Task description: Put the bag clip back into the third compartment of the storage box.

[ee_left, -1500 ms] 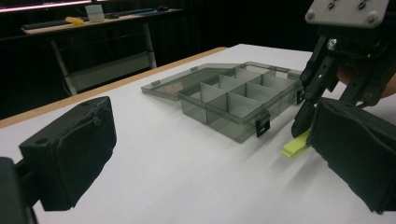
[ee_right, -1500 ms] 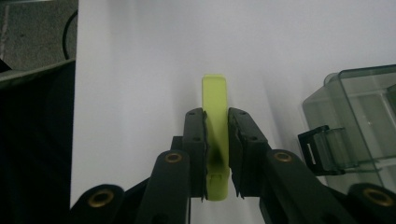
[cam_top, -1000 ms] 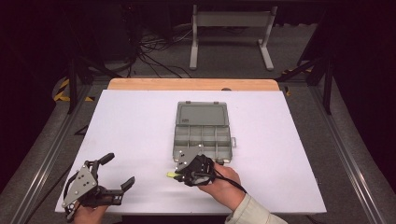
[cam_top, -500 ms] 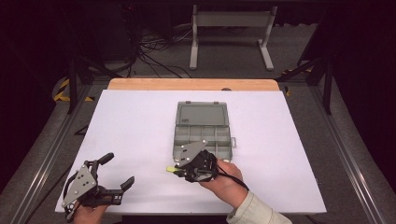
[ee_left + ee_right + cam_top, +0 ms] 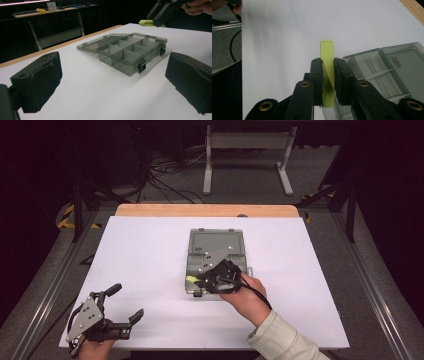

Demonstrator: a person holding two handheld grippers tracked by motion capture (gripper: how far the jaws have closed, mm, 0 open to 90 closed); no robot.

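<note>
Smoky translucent plastic compartment box (image 5: 216, 255), lid flat open, right gripper (image 5: 327, 75) above its near edge pinching flat lime-green strip (image 5: 327, 67), left gripper (image 5: 116, 307) well left, padded jaws spread

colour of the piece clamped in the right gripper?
Lime yellow-green piece; clearest in the right gripper view, pinched between the right gripper's black jaws.

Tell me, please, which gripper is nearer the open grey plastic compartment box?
Right. The right gripper hovers over the box's near-left corner; the left gripper rests near the table's near-left corner.
</note>
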